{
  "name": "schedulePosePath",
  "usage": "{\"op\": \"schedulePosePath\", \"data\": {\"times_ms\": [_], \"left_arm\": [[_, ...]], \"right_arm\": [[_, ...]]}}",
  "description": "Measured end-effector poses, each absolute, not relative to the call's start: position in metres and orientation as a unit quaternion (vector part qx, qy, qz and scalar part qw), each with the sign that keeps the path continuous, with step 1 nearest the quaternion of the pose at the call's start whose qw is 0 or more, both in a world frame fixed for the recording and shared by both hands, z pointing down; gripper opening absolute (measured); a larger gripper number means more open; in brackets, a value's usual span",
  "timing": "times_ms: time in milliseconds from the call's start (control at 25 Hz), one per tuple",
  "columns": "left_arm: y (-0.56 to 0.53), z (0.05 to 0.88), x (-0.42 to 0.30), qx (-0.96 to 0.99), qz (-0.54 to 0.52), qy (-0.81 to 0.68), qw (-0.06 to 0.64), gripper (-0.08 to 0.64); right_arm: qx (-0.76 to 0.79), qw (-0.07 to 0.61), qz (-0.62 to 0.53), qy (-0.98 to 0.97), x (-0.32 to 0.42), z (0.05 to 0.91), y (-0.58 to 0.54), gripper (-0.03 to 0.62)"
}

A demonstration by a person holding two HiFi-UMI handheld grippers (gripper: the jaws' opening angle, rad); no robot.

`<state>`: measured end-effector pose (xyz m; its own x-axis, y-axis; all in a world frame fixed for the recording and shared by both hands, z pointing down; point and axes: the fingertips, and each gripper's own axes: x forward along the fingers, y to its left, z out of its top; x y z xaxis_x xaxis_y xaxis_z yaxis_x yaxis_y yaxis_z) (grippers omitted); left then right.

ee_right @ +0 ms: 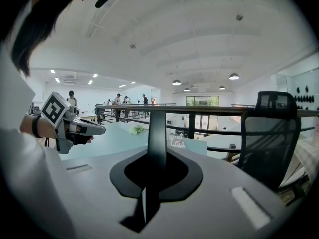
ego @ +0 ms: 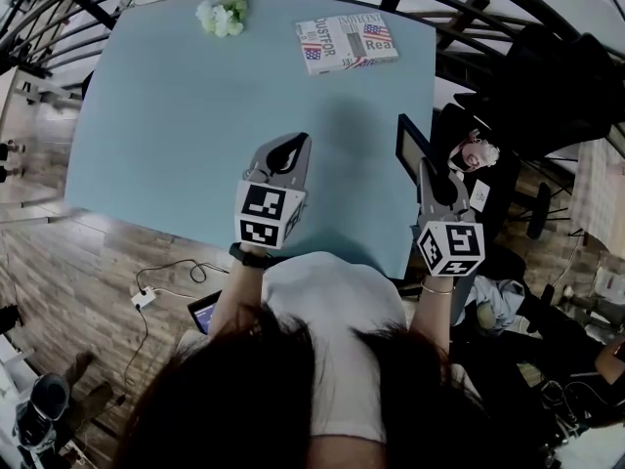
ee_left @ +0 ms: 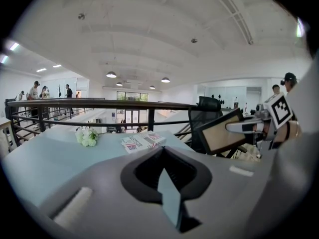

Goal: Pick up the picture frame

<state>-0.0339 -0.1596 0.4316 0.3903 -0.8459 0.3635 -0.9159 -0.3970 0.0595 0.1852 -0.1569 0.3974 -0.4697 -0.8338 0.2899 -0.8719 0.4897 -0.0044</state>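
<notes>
The picture frame (ego: 410,149) is a dark frame with a tan panel, held off the table's right edge. My right gripper (ego: 427,170) is shut on its lower edge. In the left gripper view the picture frame (ee_left: 219,133) hangs tilted in the air, with the right gripper (ee_left: 233,127) clamped on its side. In the right gripper view the picture frame (ee_right: 157,128) appears edge-on as a dark upright bar between the jaws of my right gripper (ee_right: 155,154). My left gripper (ego: 298,141) hovers over the table's near part, shut and holding nothing; the left gripper (ee_left: 162,150) (ee_right: 101,130) is seen likewise in both gripper views.
The pale blue table (ego: 186,115) carries a bunch of white flowers (ego: 223,16) and a flag-printed book (ego: 347,42) at its far edge. A black railing (ee_left: 99,103) runs behind it. A black office chair (ee_right: 269,133) stands to the right. People stand in the distance.
</notes>
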Motion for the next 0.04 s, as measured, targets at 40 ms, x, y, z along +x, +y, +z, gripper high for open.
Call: {"op": "schedulePosePath", "data": {"times_ms": [40], "left_arm": [[-0.1597, 0.4323, -0.0341, 0.824, 0.139, -0.534, 0.127, 0.057]], "right_arm": [[0.5, 0.125, 0.076, -0.854, 0.1855, 0.3979, -0.1573, 0.011]]}}
